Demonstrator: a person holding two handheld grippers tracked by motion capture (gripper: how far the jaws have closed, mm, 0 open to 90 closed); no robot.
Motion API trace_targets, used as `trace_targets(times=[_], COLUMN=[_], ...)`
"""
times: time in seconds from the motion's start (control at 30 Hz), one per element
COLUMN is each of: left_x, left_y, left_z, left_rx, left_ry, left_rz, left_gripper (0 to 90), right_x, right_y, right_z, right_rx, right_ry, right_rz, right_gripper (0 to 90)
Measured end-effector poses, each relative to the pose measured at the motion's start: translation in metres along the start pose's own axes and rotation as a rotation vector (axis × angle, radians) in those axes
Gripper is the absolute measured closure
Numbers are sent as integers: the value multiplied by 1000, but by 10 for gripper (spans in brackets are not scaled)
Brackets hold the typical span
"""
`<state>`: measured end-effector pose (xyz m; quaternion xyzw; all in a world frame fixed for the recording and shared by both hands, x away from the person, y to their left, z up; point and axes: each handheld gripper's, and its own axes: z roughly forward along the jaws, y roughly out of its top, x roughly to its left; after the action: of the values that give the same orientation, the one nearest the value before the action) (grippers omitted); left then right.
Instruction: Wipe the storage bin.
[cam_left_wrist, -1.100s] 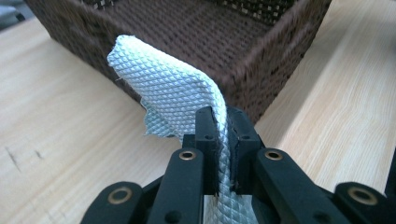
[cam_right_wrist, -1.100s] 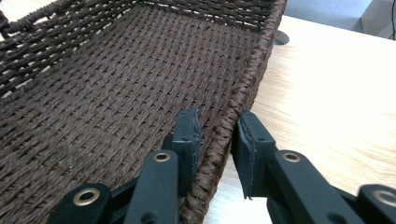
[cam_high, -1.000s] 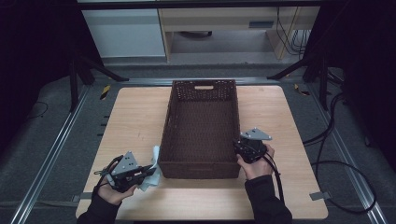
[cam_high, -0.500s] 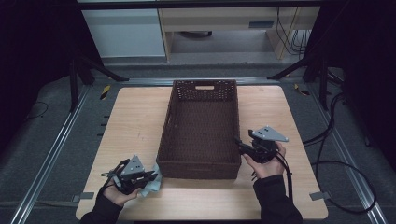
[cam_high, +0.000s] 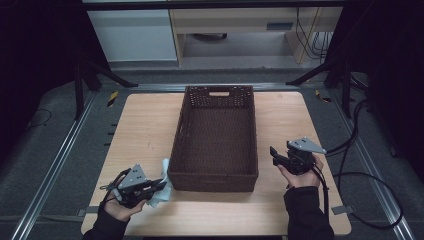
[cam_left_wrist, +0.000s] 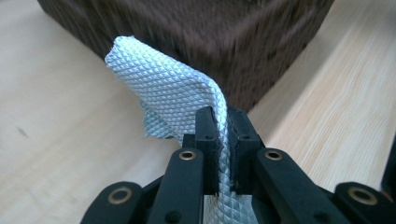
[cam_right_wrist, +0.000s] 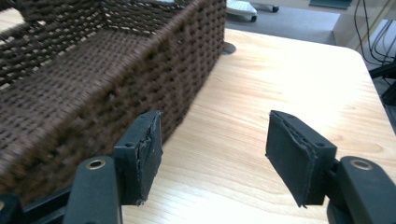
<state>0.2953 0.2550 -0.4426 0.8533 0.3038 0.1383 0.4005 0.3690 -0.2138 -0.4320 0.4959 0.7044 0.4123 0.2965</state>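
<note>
A dark brown wicker basket (cam_high: 215, 181) stands in the middle of the wooden table. By its near left corner my left gripper (cam_high: 158, 186) is shut on a pale blue textured cloth (cam_high: 162, 186). In the left gripper view the cloth (cam_left_wrist: 173, 88) stands up from between the shut jaws of that gripper (cam_left_wrist: 221, 122), with the basket wall (cam_left_wrist: 243, 37) just behind. My right gripper (cam_high: 274, 155) is to the right of the basket, a little apart from it. In the right gripper view it (cam_right_wrist: 214, 149) stands open with nothing in it, beside the basket's side (cam_right_wrist: 140, 88).
The wooden table (cam_high: 140, 120) has bare room on both sides of the basket. Metal rails (cam_high: 60, 160) run along the table's sides. Black cables (cam_high: 360, 175) lie on the floor at the right. A white cabinet (cam_high: 132, 35) stands beyond the table.
My right gripper has moved to the right, away from the basket's near right side. My left gripper, still shut on the cloth, has drawn slightly towards the near edge.
</note>
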Motion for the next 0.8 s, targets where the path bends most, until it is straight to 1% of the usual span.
trace_targets(times=[0.03, 0.07, 0.1, 0.13, 0.17, 0.23, 0.27, 0.3, 0.33, 0.5, 0.53, 0.57, 0.6, 0.63, 0.7, 0.73, 0.77, 0.8], left_x=[0, 1, 1, 3, 3, 5, 5, 5, 4, 5, 5, 5, 7, 7, 11, 15, 15, 21], left_y=[-1, -5, -5, -8, -8, -11, -14, -14, -15, -15, -14, -14, -12, -12, -11, -10, -10, -11], left_z=[3, 11, 11, 18, 18, 25, 31, 31, 35, 33, 29, 29, 22, 22, 13, 6, 6, 0], left_rx=[15, 47, 47, 72, 72, 104, 130, 130, 149, 141, 128, 128, 96, 96, 63, 44, 44, 32], left_ry=[-1, -2, -2, -8, -8, -6, -4, -4, -5, 1, 9, 9, 19, 19, 39, 67, 67, 99], left_rz=[0, 3, 3, -8, -8, -10, -7, -7, -2, -7, -11, -11, -24, -24, -37, -54, -54, -76], left_gripper=[840, 839, 840, 840, 840, 840, 840, 840, 840, 840, 840, 840, 840, 840, 840, 839, 840, 840], right_x=[-2, -4, -5, -6, -8, -9, -11, -11, -11, -13, -13, -13, -14, -14, -15, -15, -16, -16], right_y=[-2, -3, -4, -5, -6, -6, -7, -8, -8, -9, -9, -9, -9, -9, -9, -10, -10, -10], right_z=[0, 1, 1, 1, 1, 1, 1, 1, 1, 1, 2, 2, 2, 2, 1, 1, 1, 1], right_rx=[3, 8, 11, 15, 16, 17, 22, 22, 25, 25, 26, 25, 25, 25, 22, 21, 19, 18], right_ry=[-3, -7, -9, -11, -14, -19, -22, -24, -24, -28, -28, -28, -28, -28, -22, -20, -19, -19], right_rz=[2, -3, -2, 1, 0, -1, 0, -2, -1, -3, -2, -3, -4, -4, 0, -1, -4, -2], right_gripper=[361, 359, 358, 358, 358, 357, 355, 355, 354, 350, 349, 349, 348, 348, 342, 341, 339, 339])
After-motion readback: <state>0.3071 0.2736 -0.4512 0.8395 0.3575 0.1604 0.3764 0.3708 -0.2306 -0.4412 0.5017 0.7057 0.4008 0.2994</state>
